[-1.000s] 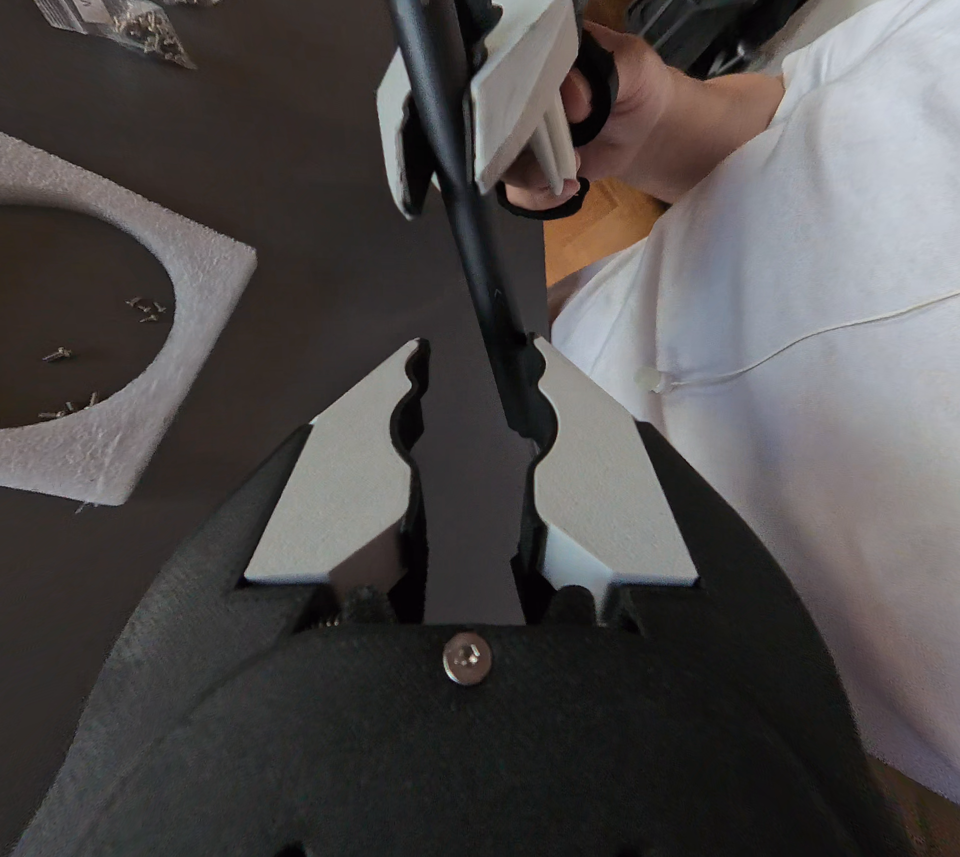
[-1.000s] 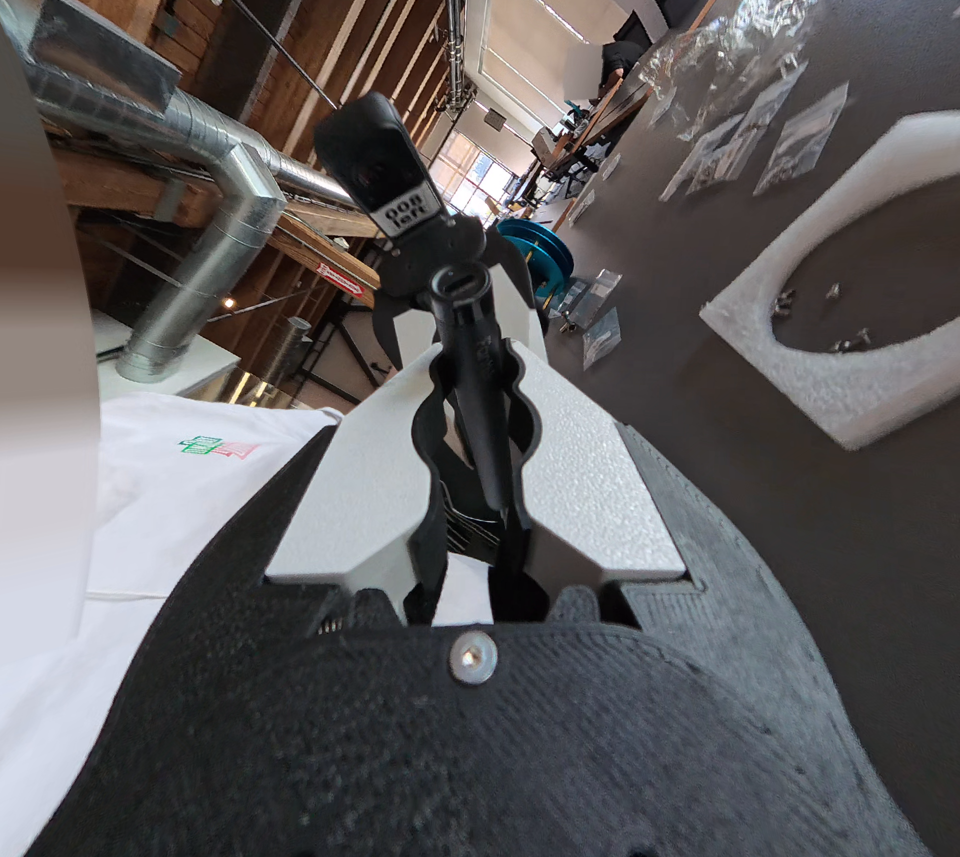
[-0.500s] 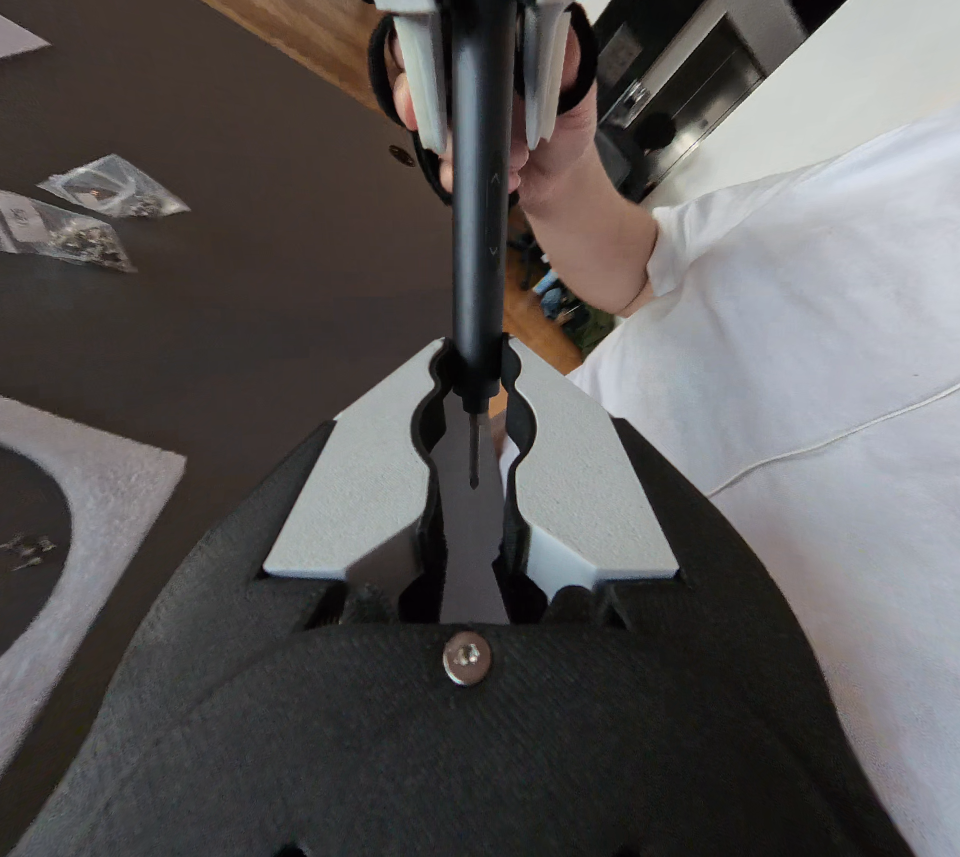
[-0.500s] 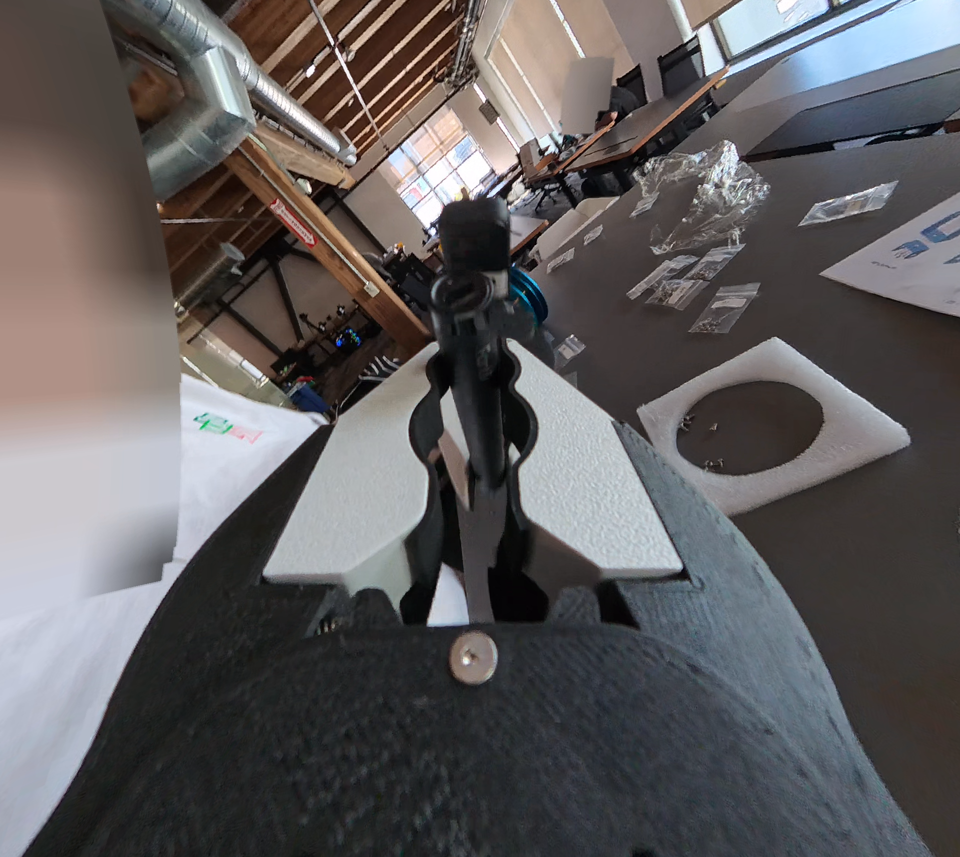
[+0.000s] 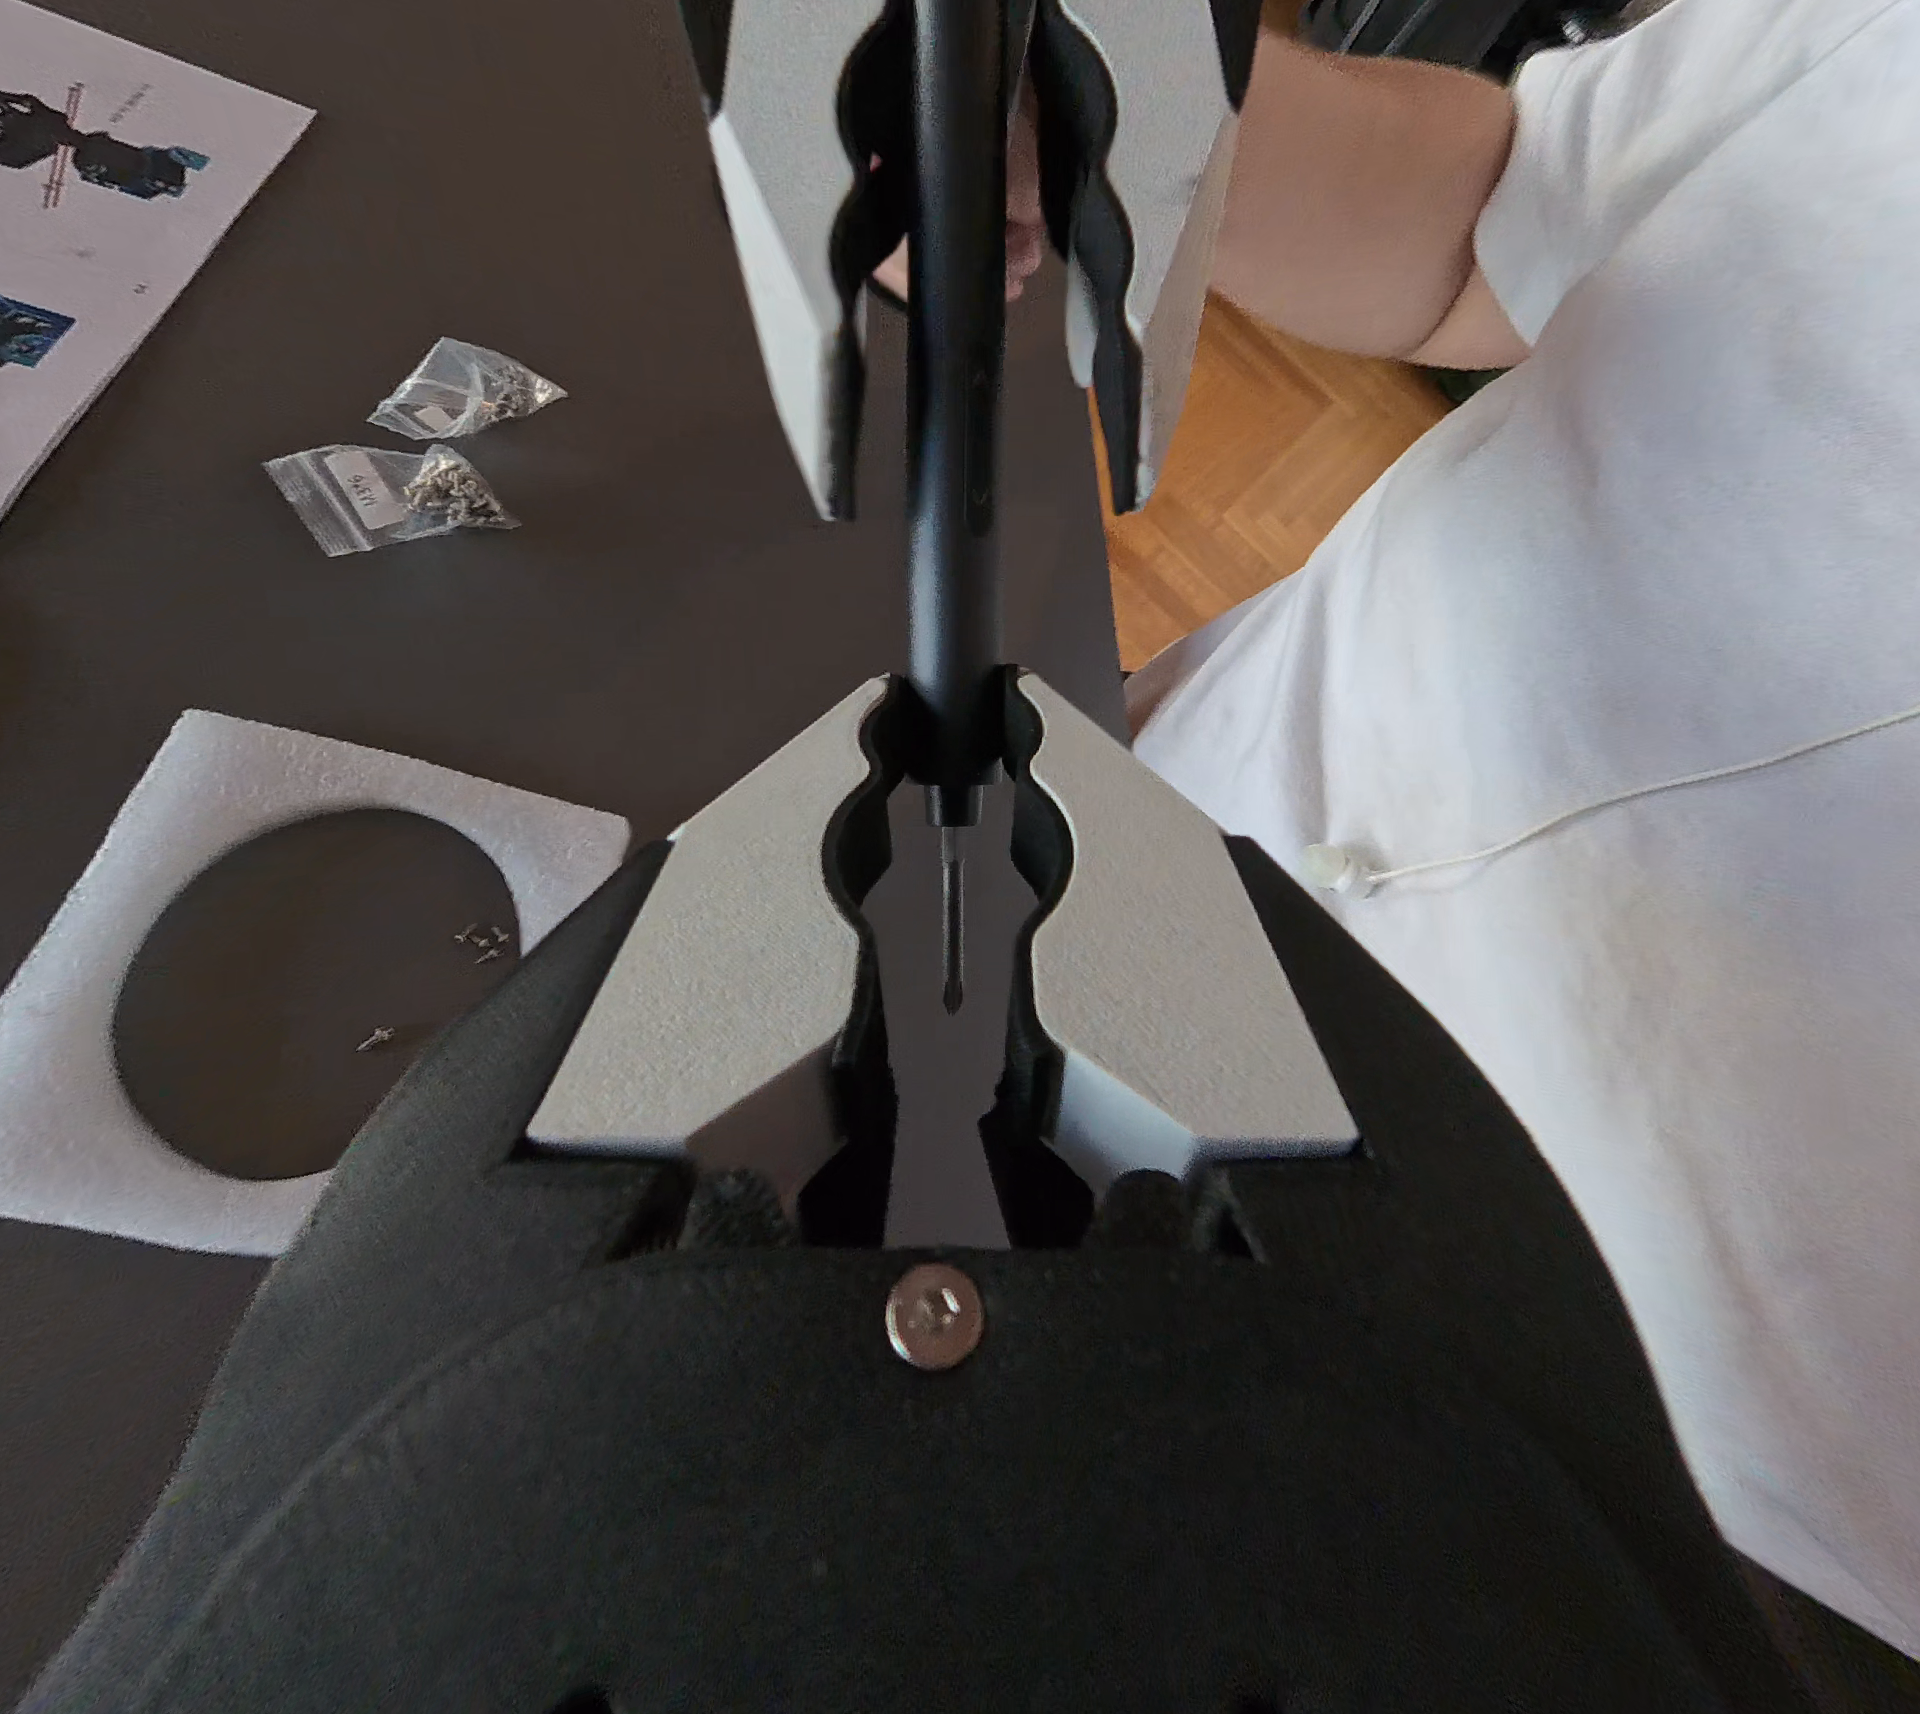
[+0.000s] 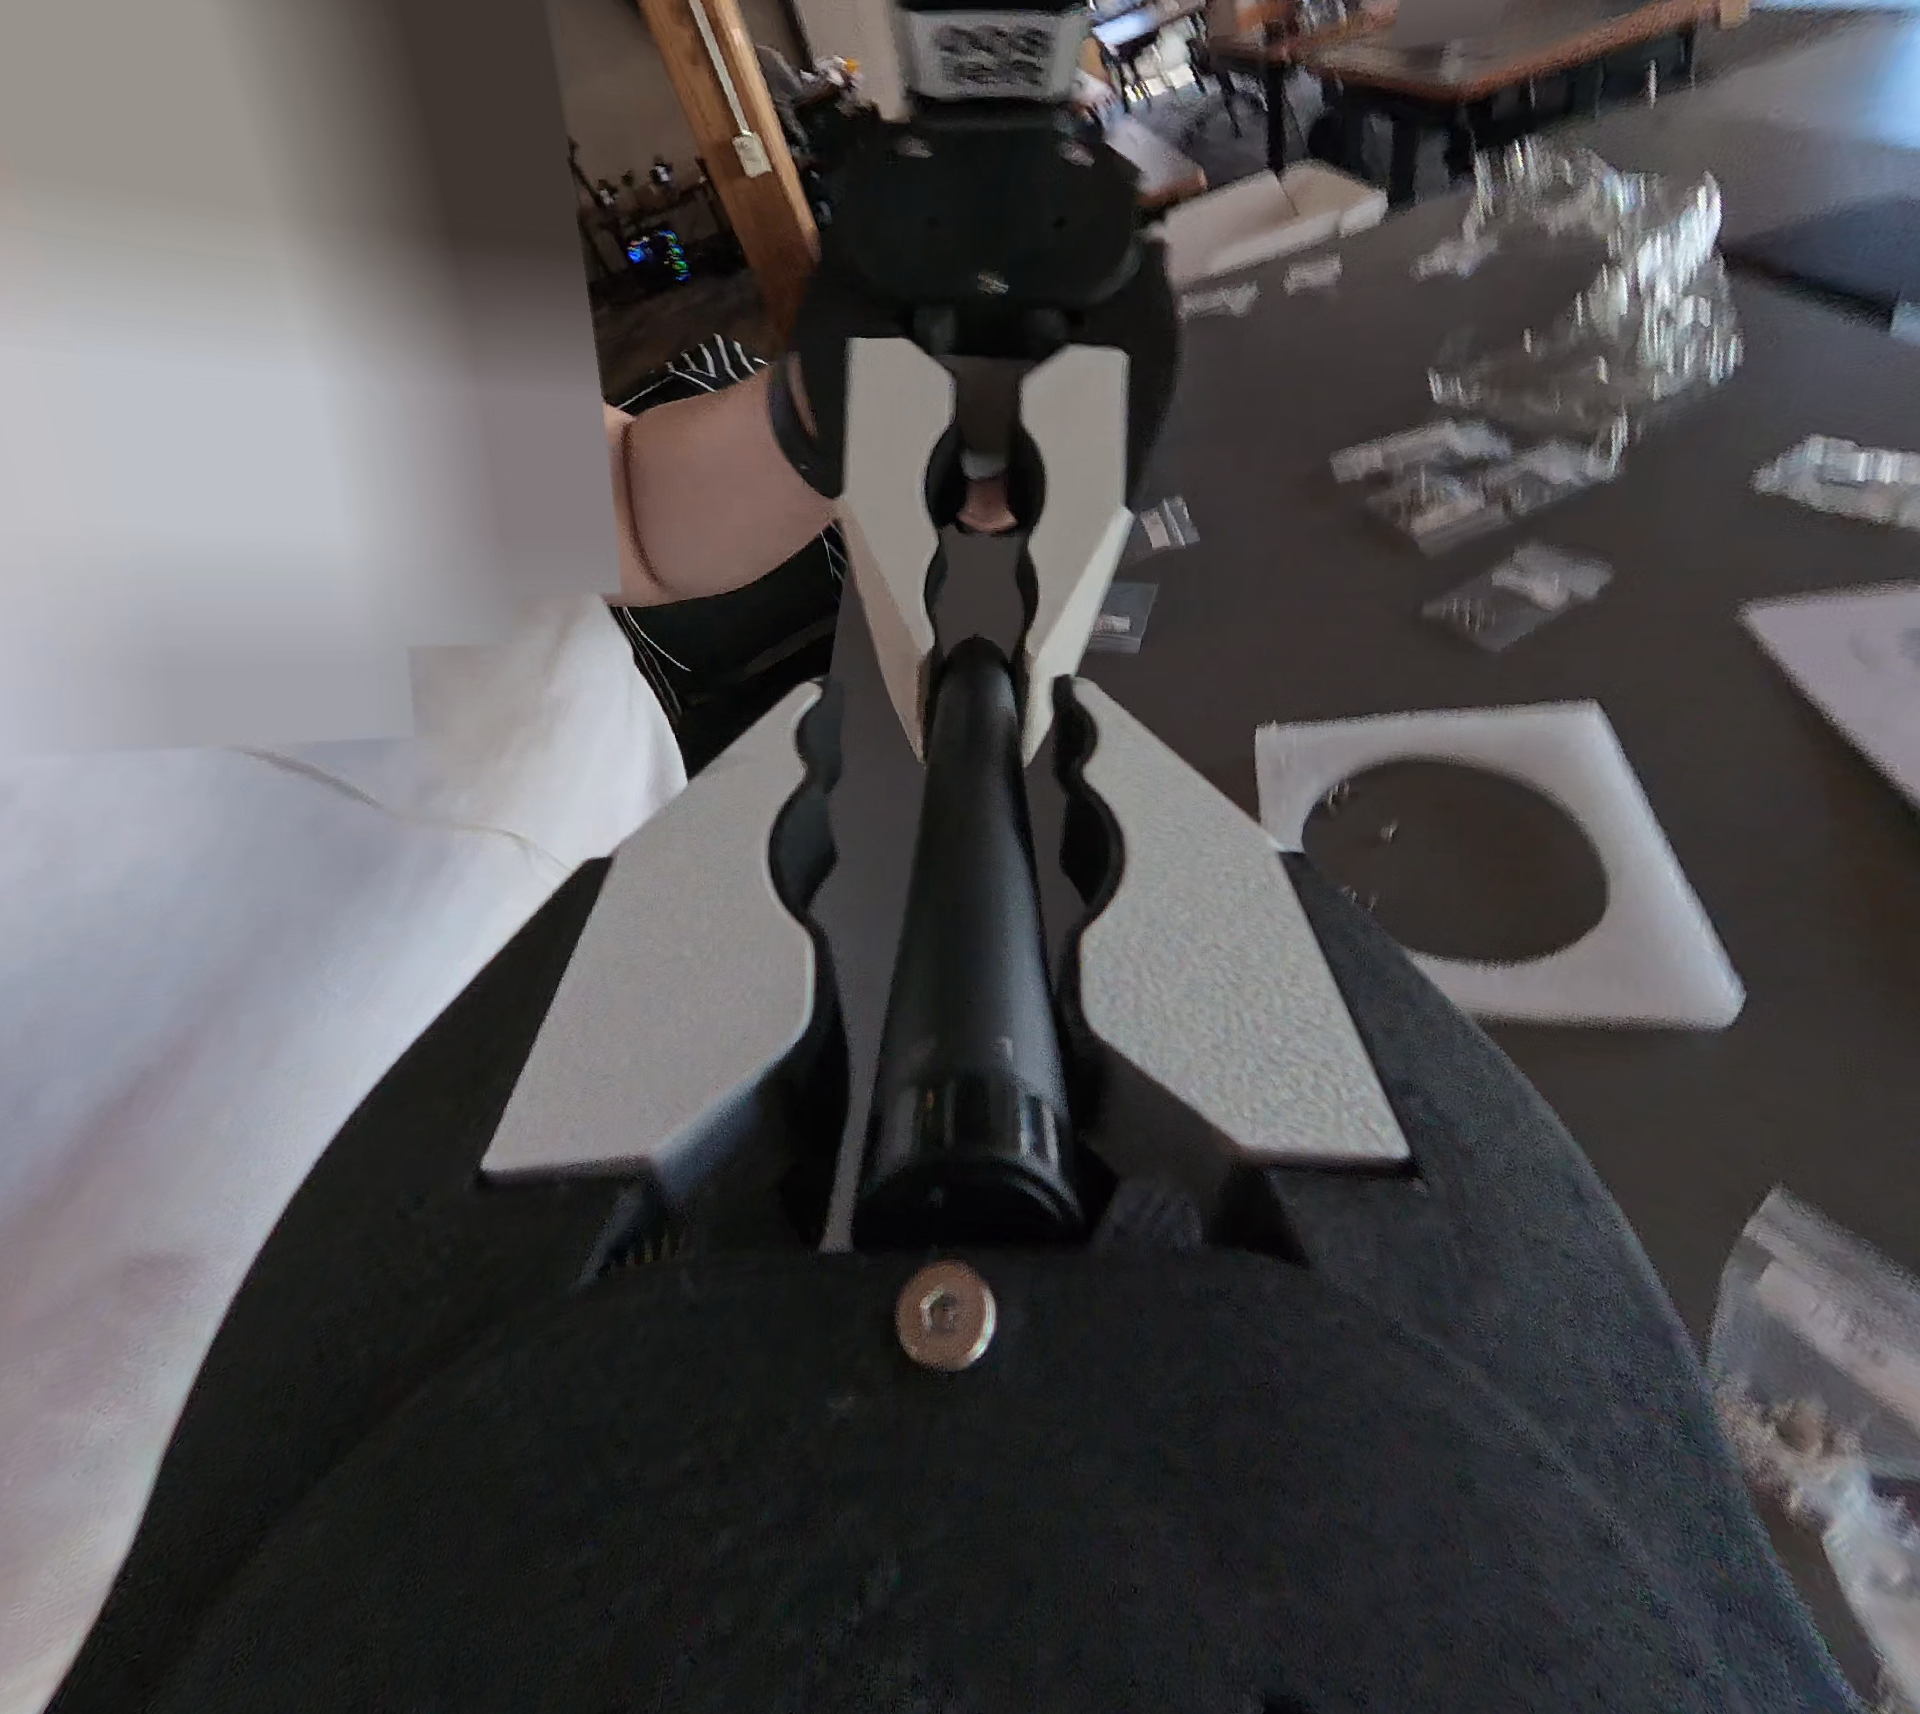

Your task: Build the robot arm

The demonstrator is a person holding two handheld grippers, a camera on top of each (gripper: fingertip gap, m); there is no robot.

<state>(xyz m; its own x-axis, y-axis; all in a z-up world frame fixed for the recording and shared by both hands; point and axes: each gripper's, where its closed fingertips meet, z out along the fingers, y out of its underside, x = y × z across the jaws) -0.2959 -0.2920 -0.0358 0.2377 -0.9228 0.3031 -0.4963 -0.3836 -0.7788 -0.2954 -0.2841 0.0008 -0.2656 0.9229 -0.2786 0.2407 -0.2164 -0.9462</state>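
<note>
A black pen-shaped screwdriver [image 5: 951, 314] runs between the two grippers above the dark table [image 5: 416, 54]. My left gripper [image 5: 951, 698] is shut on its bit end, and the thin bit points back toward the camera between the fingers. My right gripper [image 6: 945, 698] is open, and the screwdriver body [image 6: 971, 937] lies in the gap without touching the pads. In the left wrist view the right gripper [image 5: 982, 506] stands spread wide around the handle end. In the right wrist view the left gripper [image 6: 977, 677] clamps the far end.
A white foam square [image 5: 260, 760] with a round hole lies on the table, with small screws [image 5: 483, 937] inside; it also shows in the right wrist view [image 6: 1558, 729]. Two screw bags [image 5: 416, 490], a printed sheet [image 5: 104, 189] and crumpled plastic bags [image 6: 1590, 334] lie around. A person's white shirt [image 5: 1558, 729] is close on the right. My two grippers' fingertips are within a few centimetres of each other. From either gripper's tips it is about 20 cm to the white foam square [image 5: 260, 760]. Look for it in the right wrist view [image 6: 1641, 973] too.
My left gripper closed on the screwdriver's bit end. My right gripper, shut on the screwdriver before, has opened and let go of it. Both views have swung round.
</note>
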